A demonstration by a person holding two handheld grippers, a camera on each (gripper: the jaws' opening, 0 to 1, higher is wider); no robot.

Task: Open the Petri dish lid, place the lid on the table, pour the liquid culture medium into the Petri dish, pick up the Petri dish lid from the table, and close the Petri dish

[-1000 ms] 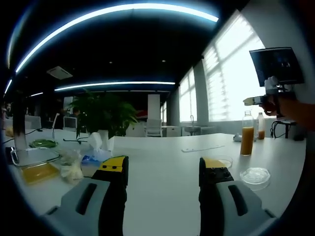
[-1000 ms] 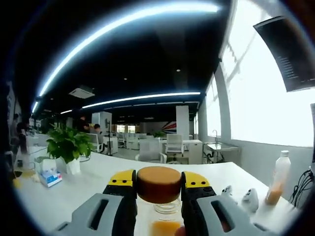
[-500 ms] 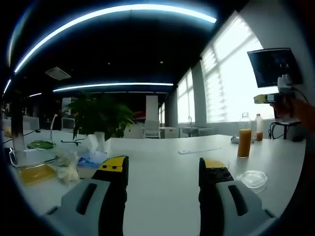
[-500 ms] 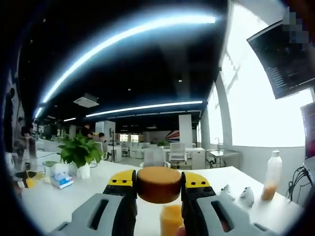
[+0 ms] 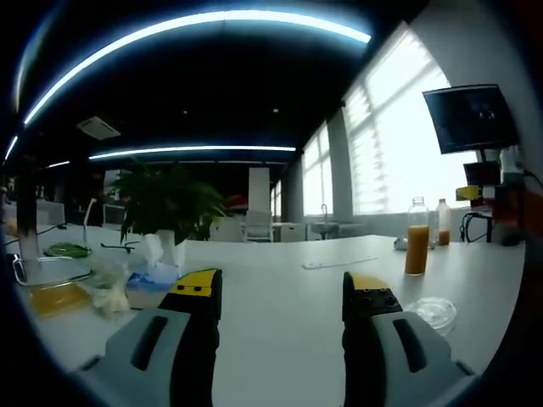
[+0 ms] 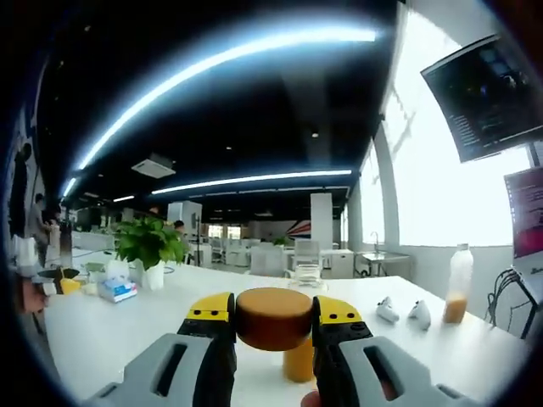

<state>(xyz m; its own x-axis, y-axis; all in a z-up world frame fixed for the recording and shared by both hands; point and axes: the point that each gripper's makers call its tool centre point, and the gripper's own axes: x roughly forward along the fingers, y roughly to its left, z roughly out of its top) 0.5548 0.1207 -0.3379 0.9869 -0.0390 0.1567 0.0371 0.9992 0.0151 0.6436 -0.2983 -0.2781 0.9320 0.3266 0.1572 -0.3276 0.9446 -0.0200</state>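
Note:
My right gripper (image 6: pixel 273 320) is shut on a round brown cork stopper (image 6: pixel 273 316). Just beyond it, a glass bottle of orange liquid (image 6: pixel 299 363) stands on the white table with its neck bare. In the left gripper view the same bottle (image 5: pixel 416 239) stands at the right. A clear Petri dish (image 5: pixel 431 312) lies on the table nearer to me, just right of my right-hand jaw. My left gripper (image 5: pixel 280 292) is open and holds nothing, low over the table. The right gripper's yellow tip (image 5: pixel 469 192) shows near the right edge.
A second bottle (image 5: pixel 443 222) stands behind the first. A potted plant (image 5: pixel 170 199), a tissue box (image 5: pixel 148 275) and a tray with something yellow (image 5: pixel 55 298) sit at the left. Two small white objects (image 6: pixel 386 309) lie near another bottle (image 6: pixel 458 284).
My right gripper has lifted the cork off the bottle and drawn back, so the bottle now stands apart beyond it. The left gripper stays open, and its view has drifted slightly.

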